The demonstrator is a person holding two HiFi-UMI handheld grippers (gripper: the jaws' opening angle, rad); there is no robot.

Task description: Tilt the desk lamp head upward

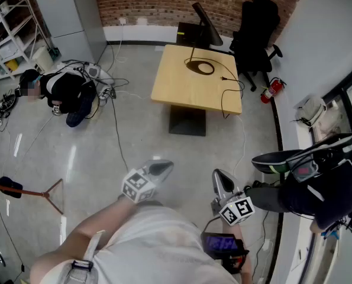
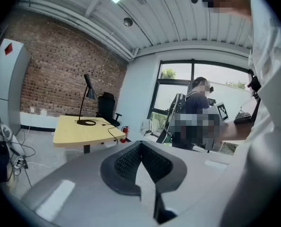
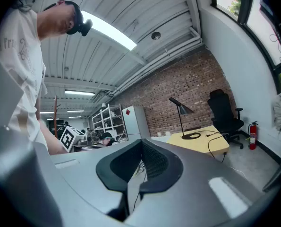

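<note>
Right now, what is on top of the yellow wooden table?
Only a black desk lamp, standing on its round base near the far edge, and its cord, trailing off the right side of the table. The tabletop under the base is covered.

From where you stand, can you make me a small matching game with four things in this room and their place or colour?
Things:
1. desk lamp
2. fire extinguisher
3. office chair
4. table

Descriptions:
A. red, on the floor by the white wall
B. light wood top
C. standing on the table
D. black, on the floor near the brick wall

Pairs: 1-C, 2-A, 3-D, 4-B
</note>
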